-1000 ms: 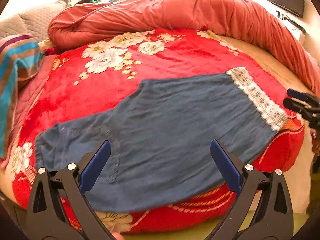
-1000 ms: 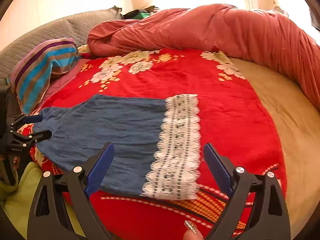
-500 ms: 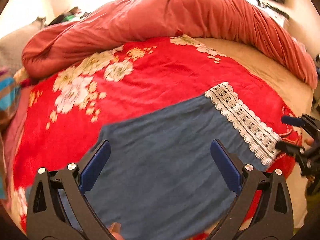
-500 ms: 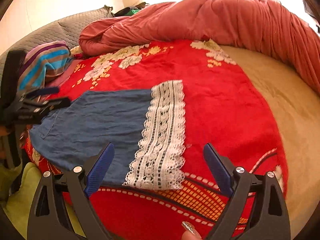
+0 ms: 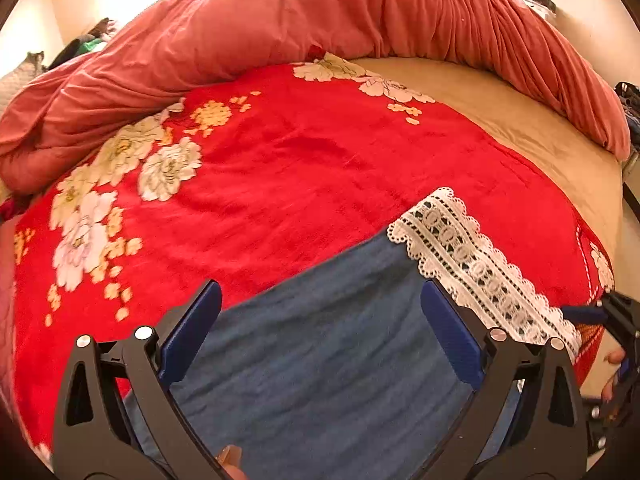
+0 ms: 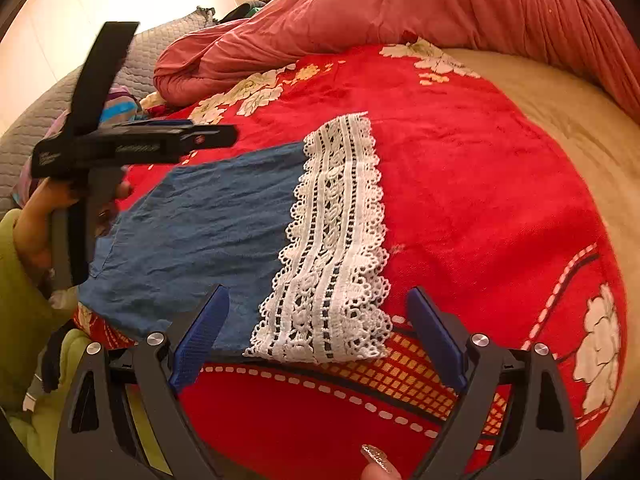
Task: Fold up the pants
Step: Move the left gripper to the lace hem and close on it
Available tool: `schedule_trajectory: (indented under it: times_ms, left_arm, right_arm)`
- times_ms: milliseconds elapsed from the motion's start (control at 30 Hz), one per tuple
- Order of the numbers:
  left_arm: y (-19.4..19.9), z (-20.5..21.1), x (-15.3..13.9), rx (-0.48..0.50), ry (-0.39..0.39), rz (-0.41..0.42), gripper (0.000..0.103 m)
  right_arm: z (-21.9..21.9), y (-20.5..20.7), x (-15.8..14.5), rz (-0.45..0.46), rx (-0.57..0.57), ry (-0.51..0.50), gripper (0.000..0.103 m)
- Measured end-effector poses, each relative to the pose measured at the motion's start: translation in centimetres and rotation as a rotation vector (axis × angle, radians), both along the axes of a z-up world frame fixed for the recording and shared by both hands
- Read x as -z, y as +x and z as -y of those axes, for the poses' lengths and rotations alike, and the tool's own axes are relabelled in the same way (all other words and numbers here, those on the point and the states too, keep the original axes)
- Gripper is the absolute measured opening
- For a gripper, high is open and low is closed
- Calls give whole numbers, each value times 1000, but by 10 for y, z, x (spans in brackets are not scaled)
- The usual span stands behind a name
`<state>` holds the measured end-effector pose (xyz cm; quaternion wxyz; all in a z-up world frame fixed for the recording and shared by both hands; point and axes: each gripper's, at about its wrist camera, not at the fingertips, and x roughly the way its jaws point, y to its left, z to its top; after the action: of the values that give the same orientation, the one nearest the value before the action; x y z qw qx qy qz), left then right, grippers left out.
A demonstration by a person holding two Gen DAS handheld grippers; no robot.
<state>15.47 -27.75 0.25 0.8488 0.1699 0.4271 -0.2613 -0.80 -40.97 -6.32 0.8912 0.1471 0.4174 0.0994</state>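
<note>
Blue pants (image 5: 320, 360) with a white lace hem (image 5: 472, 264) lie flat on a red floral blanket (image 5: 300, 168). My left gripper (image 5: 320, 296) is open and hovers over the blue cloth just short of the lace, holding nothing. In the right wrist view the pants (image 6: 208, 224) stretch left from the lace hem (image 6: 336, 248), whose near corner lies at the bed's front edge. My right gripper (image 6: 318, 298) is open, its fingers on either side of that near lace corner, a little in front of it. The left gripper (image 6: 208, 130) shows side-on above the pants, held by a hand (image 6: 40, 208).
A bunched salmon duvet (image 5: 360, 20) runs along the back and right of the bed. Tan sheet (image 5: 540, 128) lies bare to the right of the blanket. A striped pillow (image 6: 120, 100) and grey quilted headboard (image 6: 160, 48) sit at the left. A green sleeve (image 6: 20, 300) is at the front left.
My left gripper has travelled along the pants from the waist end toward the lace hem. The right gripper has come closer to the lace corner. Both stay open.
</note>
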Motion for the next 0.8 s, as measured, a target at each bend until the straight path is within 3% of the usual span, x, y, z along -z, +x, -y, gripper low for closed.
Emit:
schedule_trajectory:
  times_ms: [167,367,500,600,733,767,800]
  left_arm:
    - [14,11,26,2,29,-54,92]
    - [24,24,39,53,9,-69,87]
    - [31,41,46,122,-3,-98,76]
    - [31,49,60,168,0,-152,65]
    - [30,43,64,167,-86,-203,44]
    - [28,43,64,169,-91,-204,38]
    - [25,44,63,175,-93,-202,32]
  right_arm:
    - [-1,3,3,9,-16,63,90]
    - [-3,9,8,5,-12,84,89]
    - [-2,14,10,0,-3,86,81]
    - [-3,16,11,0,-3,90,81]
    - [-7,18,12,7,-17,85,80]
    - [-8,19,12,9,-14,78,73]
    - [-8,21,14,6,-19,91,55]
